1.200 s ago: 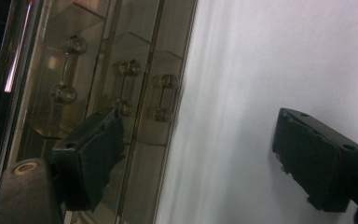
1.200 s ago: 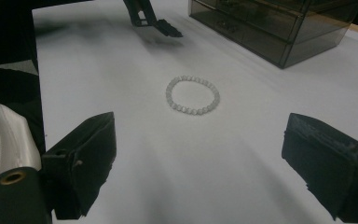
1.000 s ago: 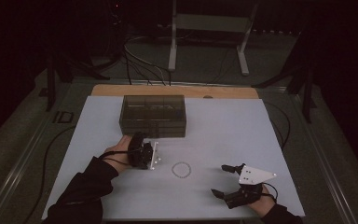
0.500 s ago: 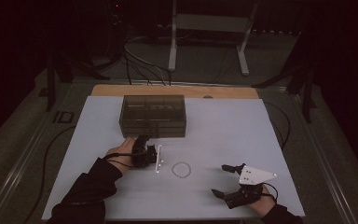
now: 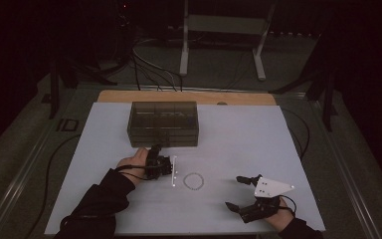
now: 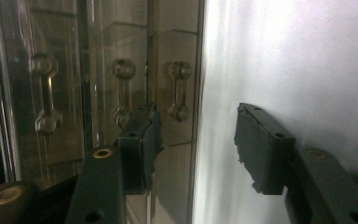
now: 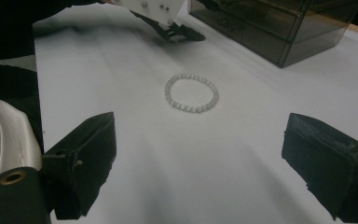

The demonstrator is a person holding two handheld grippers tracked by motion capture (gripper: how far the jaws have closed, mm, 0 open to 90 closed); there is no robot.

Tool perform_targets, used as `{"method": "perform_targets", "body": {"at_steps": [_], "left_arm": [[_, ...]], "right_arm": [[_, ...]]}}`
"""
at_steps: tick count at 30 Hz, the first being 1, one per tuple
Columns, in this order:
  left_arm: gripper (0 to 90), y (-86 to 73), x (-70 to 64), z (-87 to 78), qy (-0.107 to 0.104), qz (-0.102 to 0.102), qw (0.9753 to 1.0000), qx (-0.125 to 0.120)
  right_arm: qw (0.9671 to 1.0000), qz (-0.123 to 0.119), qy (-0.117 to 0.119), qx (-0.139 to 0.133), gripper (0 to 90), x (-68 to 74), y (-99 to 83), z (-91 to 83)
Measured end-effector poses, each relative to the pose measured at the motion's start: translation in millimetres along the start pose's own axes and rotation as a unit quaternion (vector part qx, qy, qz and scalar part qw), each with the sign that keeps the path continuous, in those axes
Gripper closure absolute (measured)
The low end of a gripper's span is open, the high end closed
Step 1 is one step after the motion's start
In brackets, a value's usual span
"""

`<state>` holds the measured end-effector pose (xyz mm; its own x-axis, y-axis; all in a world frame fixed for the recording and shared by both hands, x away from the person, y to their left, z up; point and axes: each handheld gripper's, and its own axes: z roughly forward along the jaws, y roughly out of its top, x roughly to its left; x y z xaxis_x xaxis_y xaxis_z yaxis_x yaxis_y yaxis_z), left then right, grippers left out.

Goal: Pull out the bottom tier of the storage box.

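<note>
Left tool (image 5: 155, 150) first: its jaws stand parted with a clear gap and nothing between them, tips right up at the front of the smoky clear drawer box (image 5: 163, 123). In the left gripper view the tool (image 6: 193, 140) is rolled on its side, one jaw just in front of the box (image 6: 98, 93) face, where three small dumbbell-shaped drawer handles (image 6: 121, 91) sit in a row; the other jaw hangs over bare white counter (image 6: 298, 65). Whether that near jaw actually touches the box, I cannot tell.

Over to the right tool (image 5: 237, 192), low at the near right of the counter (image 5: 258, 134): jaws spread wide, empty, grey three-cornered plate on top. From the right gripper view, the tool (image 7: 198, 158) frames a white bead bracelet (image 7: 191, 92) lying flat as a closed ring on the counter, ahead of the jaws and well clear of both.

In the high view the bracelet (image 5: 193, 180) sits between the two tools, nearer the left one, in front of the box's right end. The box stands toward the far-left part of the white sheet, a wooden edge (image 5: 189, 97) beyond it.
</note>
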<state>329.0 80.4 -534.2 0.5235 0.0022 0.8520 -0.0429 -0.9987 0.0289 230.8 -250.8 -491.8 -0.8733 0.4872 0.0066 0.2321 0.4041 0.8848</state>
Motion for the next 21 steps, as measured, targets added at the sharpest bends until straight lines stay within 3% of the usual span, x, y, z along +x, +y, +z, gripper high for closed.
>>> {"method": "perform_targets", "body": {"at_steps": [13,21], "left_arm": [[66.5,7.5,-8.1,12.2,0.035,0.028,0.9986,0.029],[73.9,8.2,-9.3,19.1,0.055,0.025,0.9972,0.043]], "right_arm": [[1.0000,0.002,0.003,-0.001,9.8,-0.6,0.0,-0.3],[1.0000,0.002,0.006,-0.001,9.8,-0.6,-0.1,0.1]]}}
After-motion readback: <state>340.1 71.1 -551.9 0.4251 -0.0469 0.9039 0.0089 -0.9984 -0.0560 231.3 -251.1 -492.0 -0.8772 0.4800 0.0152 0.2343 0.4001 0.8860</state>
